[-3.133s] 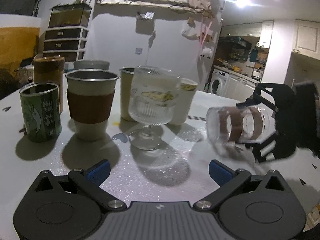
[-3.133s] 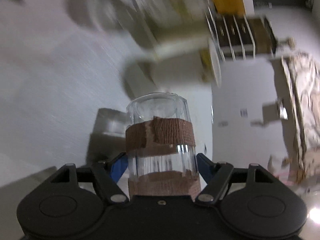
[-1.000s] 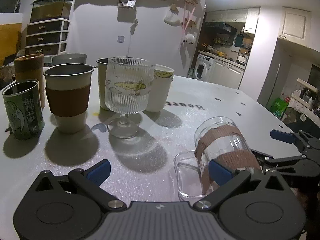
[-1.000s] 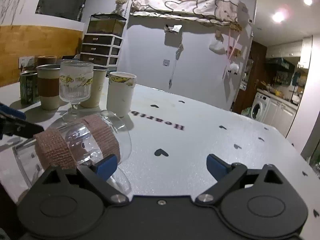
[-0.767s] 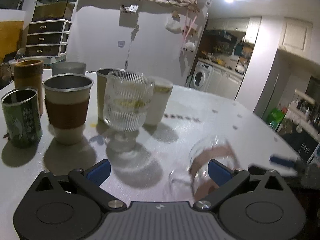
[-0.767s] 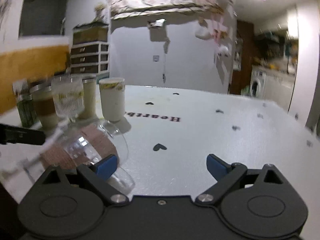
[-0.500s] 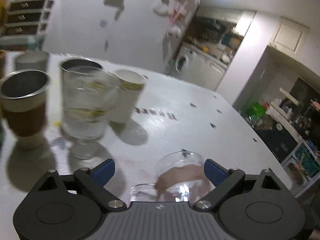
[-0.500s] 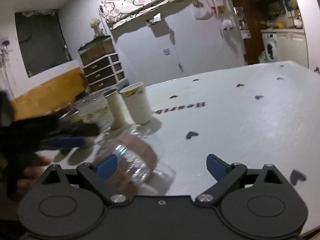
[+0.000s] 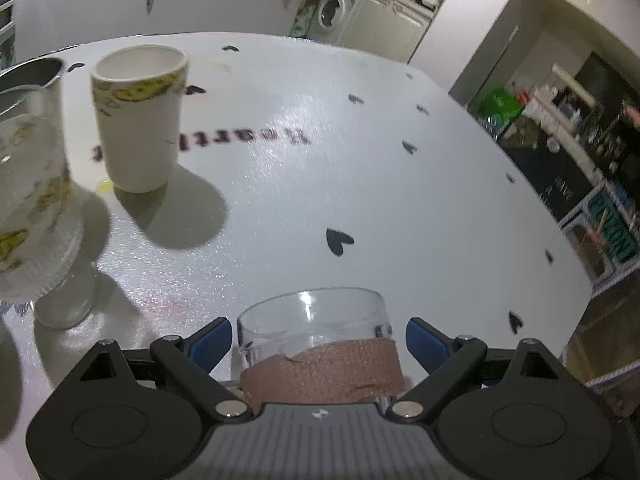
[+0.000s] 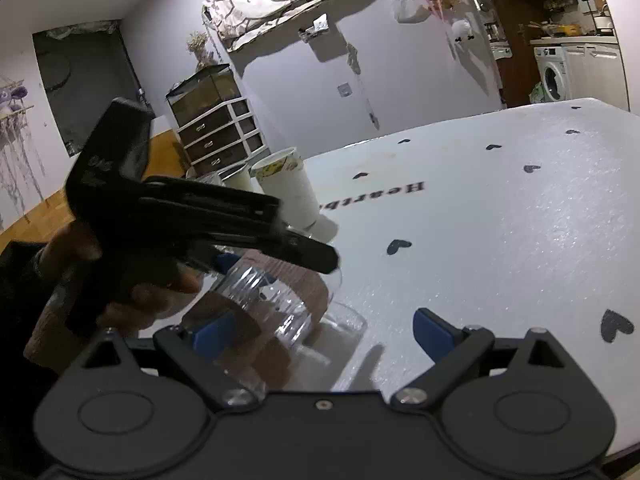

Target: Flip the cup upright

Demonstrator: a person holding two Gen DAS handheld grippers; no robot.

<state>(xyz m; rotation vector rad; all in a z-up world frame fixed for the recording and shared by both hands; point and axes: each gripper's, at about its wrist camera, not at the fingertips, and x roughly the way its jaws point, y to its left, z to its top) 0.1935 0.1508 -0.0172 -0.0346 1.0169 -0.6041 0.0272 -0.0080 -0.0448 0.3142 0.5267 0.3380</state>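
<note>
A clear ribbed glass cup (image 9: 320,344) with brown tape bands lies on its side on the white table (image 9: 360,184). It sits between the fingers of my left gripper (image 9: 319,340), mouth pointing away; the blue pads stand wide of it, with gaps on both sides. In the right wrist view the cup (image 10: 276,300) lies under the left gripper and hand. My right gripper (image 10: 320,330) is open and empty, just right of the cup, its left pad close to the cup's base.
A white paper cup (image 9: 138,120) with yellow print, a ribbed stemmed glass (image 9: 36,208) and a metal cup (image 9: 32,74) stand at the left. The table's right edge (image 9: 576,264) drops to the kitchen floor.
My right gripper has let go of the cup and drawn back. My left gripper has moved right and down over the lying cup, which now sits between its open fingers.
</note>
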